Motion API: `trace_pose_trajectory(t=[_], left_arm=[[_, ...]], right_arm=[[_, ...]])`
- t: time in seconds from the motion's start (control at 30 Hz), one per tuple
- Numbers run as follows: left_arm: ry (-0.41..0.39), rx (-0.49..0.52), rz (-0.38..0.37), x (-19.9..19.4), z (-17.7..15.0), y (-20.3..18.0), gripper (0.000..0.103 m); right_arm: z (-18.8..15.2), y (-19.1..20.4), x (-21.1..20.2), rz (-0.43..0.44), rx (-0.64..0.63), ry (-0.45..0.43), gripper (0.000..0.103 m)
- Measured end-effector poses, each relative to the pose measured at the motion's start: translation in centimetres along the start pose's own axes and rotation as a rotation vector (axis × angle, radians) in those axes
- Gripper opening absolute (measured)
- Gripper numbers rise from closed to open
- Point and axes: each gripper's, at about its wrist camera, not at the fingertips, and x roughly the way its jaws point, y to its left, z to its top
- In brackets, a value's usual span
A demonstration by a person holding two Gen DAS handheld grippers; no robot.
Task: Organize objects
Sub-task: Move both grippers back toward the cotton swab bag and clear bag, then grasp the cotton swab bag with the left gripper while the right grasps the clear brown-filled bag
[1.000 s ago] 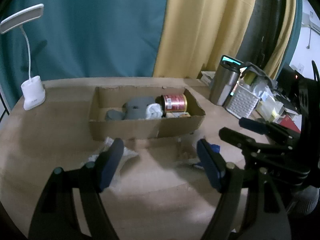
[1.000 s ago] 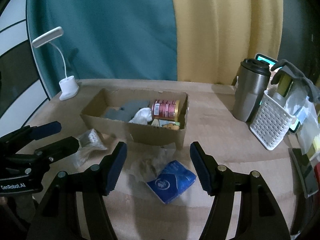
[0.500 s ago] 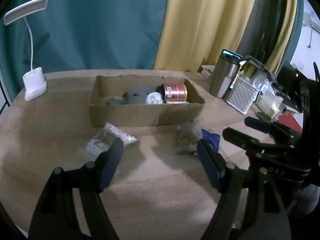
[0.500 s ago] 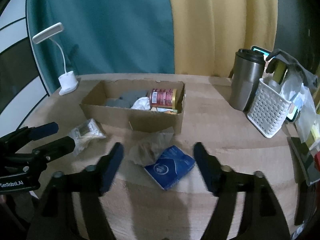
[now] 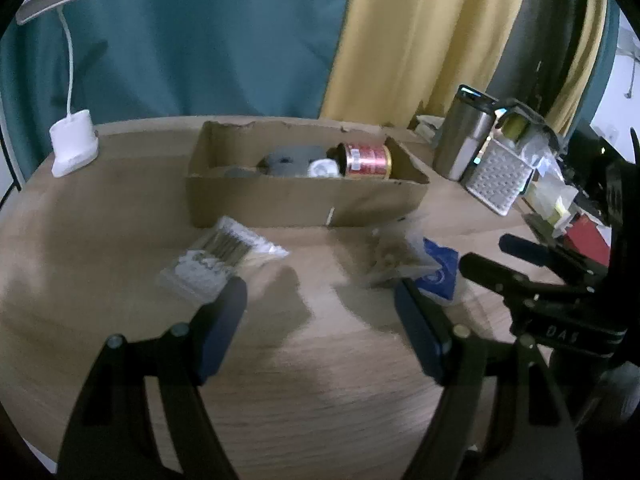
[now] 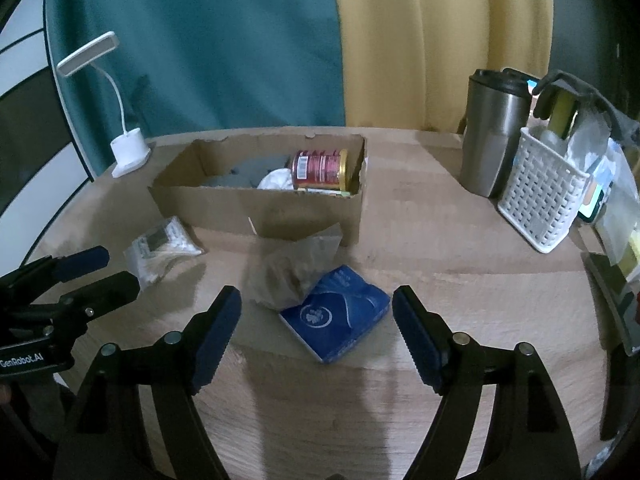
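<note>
Cardboard box (image 6: 256, 204) at table centre already holds a red can (image 6: 320, 170), white wad and grey item. Left out, just near of it: clear bag (image 6: 162, 246) left, crumpled bag (image 6: 294, 268) overlapping the blue packet (image 6: 340, 314). Right gripper (image 6: 316, 326) and left gripper (image 5: 320, 312) both gape, nothing held. Roughly half done.

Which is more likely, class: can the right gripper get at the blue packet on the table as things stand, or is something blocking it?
Probably yes. The right gripper is open and empty, and the blue packet lies flat just ahead. Only the crumpled clear bag overlaps its far corner.
</note>
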Motion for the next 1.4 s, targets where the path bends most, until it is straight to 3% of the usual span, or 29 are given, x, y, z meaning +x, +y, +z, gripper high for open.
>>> trace_pose_trajectory(t=[0.47,0.63,0.97,1.07,1.4], left_arm=[[0.033,-0.008,0.021,1.3,-0.3,2.7,0.078],[0.046,-0.011,0.026,2.0,-0.1,3.9,0.084],[0.053,0.017,0.069,3.6,0.8,5.5,0.086],[0.06,0.019,0.075,4.2,1.1,6.2,0.092],[0.095,0.047,0.085,6.2,1.6,7.3,0.093]], right_arm=[[0.3,1.2,2.0,0.003,-0.007,0.031,0.081],[0.7,1.6,2.6,-0.01,-0.006,0.04,0.081],[1.6,2.4,4.1,-0.02,-0.001,0.054,0.081],[1.7,2.5,4.6,-0.023,0.002,0.06,0.081],[2.3,2.5,6.6,-0.032,0.016,0.09,0.081]])
